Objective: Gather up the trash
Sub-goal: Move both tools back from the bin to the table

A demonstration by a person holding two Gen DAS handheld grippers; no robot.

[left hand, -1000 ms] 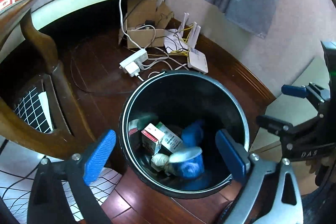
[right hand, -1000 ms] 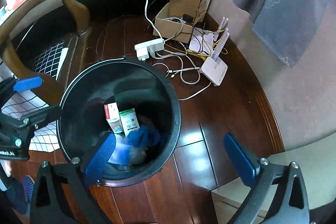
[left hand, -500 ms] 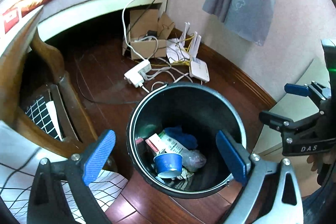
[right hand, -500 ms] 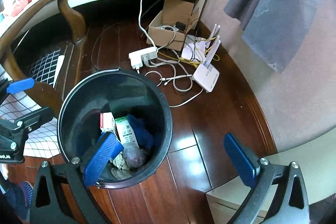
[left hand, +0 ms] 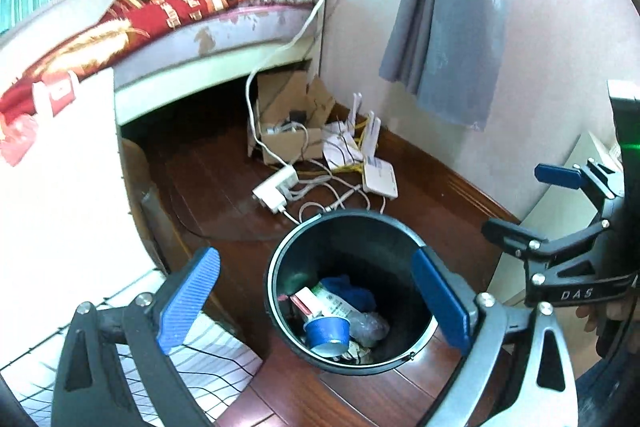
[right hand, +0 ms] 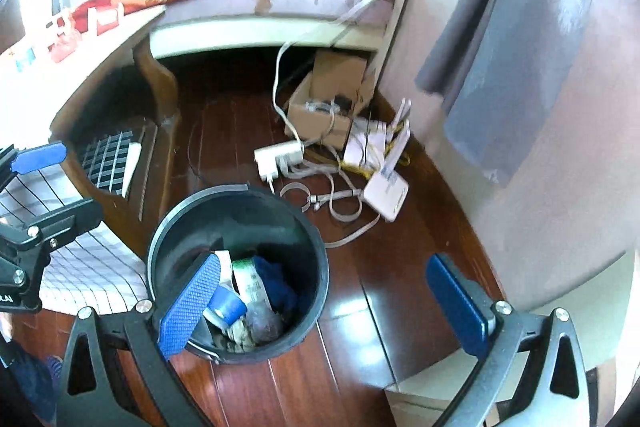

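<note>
I see a black round trash bin (left hand: 280, 291) standing on a dark red wooden floor (left hand: 224, 203), seen from above through both wrist cameras. My left gripper (left hand: 316, 301) hangs over the bin, tilted down toward it, with its two blue-padded fingers spread wide and nothing between them; the bin's mouth fills most of the gap. My right gripper (right hand: 322, 305) hovers beside and to the right, also angled downward, its jaws equally wide and empty. Its left finger pad (right hand: 188, 303) overlaps the bin's near rim in that view, while the right pad sits over bare floor.

Inside the bin lies the collected trash: a blue cup (left hand: 326, 331) on its side near the front, a white and green carton (left hand: 330, 301) leaning behind it, a crumpled blue piece (left hand: 352, 291) and a clear wrinkled wrapper (left hand: 370, 325).

In the left view, the right gripper's black frame (left hand: 560, 259) appears at the right edge, with part of a hand (left hand: 600, 315) behind it.

Beyond the bin, a white power strip (left hand: 276, 189), tangled cables, a white router (left hand: 380, 177) and an open cardboard box (left hand: 292, 131) lie by the wall. A bed with a red patterned cover (left hand: 160, 7) stands behind, and a grey cloth (left hand: 444, 11) hangs on the wall.
</note>
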